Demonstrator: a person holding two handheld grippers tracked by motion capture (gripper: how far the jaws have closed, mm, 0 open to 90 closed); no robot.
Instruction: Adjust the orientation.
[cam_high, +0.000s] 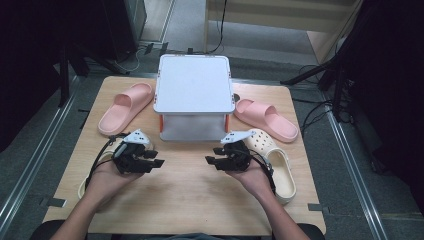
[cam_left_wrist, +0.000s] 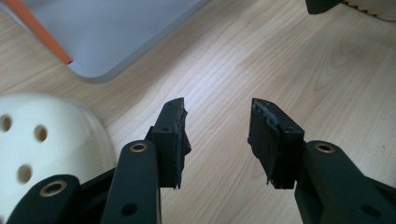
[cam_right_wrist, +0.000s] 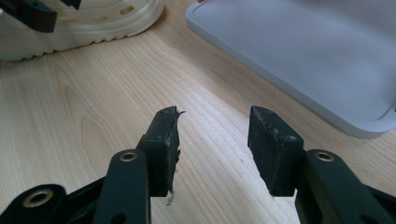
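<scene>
Grippers face each other over bare table (cam_high: 190, 200) in the high view: left gripper (cam_high: 159, 163) beside a cream clog (cam_high: 92, 182), right gripper (cam_high: 209, 161) beside its mate (cam_high: 277, 165), likely poised to shelve them on the white rack (cam_high: 194, 85). Left gripper view: jaws apart, empty, clog (cam_left_wrist: 42, 140) left. Right gripper view: jaws apart, empty, rack (cam_right_wrist: 317, 51) far right.

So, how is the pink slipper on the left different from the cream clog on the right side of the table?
The pink slipper has one smooth wide strap and an open toe; the cream clog has a closed toe cap with holes. The pink slipper lies slanted beside the white rack, far from the hands; the cream clog lies right next to the right gripper. Both rest sole down on the wooden table.
</scene>
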